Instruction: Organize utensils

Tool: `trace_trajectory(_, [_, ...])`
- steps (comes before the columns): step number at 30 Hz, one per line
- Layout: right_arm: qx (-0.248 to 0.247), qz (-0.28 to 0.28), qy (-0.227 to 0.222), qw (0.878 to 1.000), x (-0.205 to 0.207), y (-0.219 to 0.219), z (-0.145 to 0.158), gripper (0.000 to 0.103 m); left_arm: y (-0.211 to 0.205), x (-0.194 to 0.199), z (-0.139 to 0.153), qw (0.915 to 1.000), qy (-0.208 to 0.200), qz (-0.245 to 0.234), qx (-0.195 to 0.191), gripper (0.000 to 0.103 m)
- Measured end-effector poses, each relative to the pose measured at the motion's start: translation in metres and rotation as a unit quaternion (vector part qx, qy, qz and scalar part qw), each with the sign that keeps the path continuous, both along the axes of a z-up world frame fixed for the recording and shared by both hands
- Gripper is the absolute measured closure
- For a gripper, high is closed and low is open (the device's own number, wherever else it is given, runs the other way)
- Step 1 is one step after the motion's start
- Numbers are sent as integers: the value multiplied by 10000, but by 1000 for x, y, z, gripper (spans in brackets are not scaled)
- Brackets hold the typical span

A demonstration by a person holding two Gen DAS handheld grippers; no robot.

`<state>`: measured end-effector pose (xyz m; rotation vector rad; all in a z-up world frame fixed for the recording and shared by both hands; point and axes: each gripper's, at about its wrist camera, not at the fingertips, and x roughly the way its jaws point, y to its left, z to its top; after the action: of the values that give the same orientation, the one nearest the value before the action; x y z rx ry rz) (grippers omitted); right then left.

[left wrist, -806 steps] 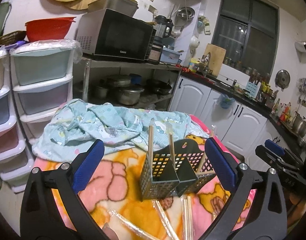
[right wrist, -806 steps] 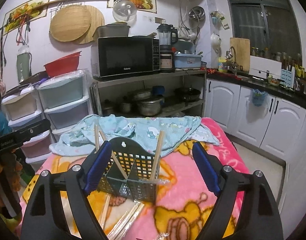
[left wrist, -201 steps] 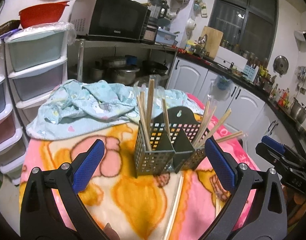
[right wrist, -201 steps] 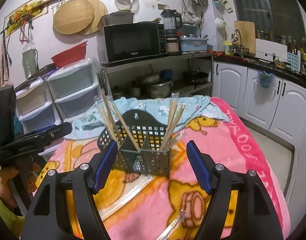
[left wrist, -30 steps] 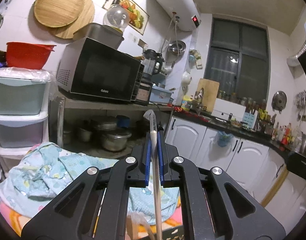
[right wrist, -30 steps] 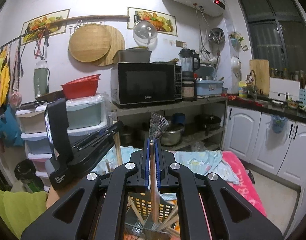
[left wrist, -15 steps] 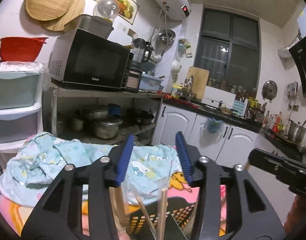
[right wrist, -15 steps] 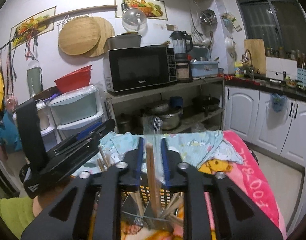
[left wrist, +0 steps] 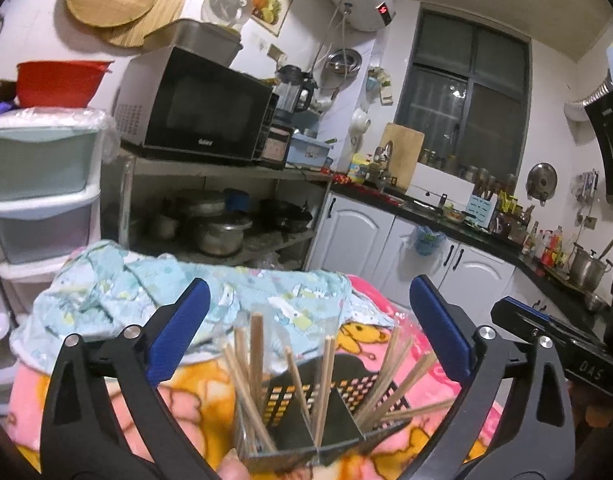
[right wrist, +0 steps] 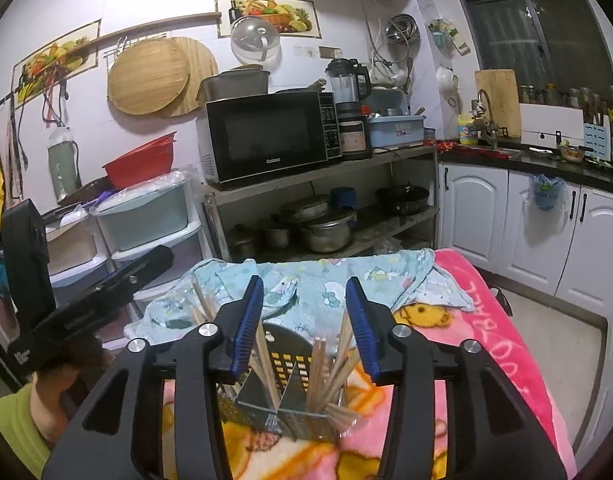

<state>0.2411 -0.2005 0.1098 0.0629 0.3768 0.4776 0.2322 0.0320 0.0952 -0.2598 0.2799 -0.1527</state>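
Both tools had just been opening: the left tool [left wrist: 306,328] stood wide and empty, the right tool [right wrist: 304,320] partly spread, gripping nothing. Just beyond them the chopsticks [left wrist: 326,376] leaned in the perforated holder [right wrist: 290,364] on the pink blanket [right wrist: 486,320], apparently dropped there upright; farther off lay a blue cloth [left wrist: 126,280].

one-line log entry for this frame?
left gripper: opening, empty | right gripper: opening, empty | chopsticks: in holder
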Motion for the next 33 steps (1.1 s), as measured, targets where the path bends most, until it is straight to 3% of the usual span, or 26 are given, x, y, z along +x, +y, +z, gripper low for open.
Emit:
trace_trajectory(9, [-187, 96, -60, 9998, -29, -3, -5, 46, 9, -26, -3, 9994, 343, 93, -35, 11])
trace_trajectory(21, [-395, 232, -147, 9988, -68, -6, -13, 15, 6, -56, -18, 9963, 831, 78, 212, 11])
trace_trajectory(33, [-697, 334, 168, 9969, -91, -6, -49, 7, -4, -85, -54, 9894, 1381, 69, 440, 11])
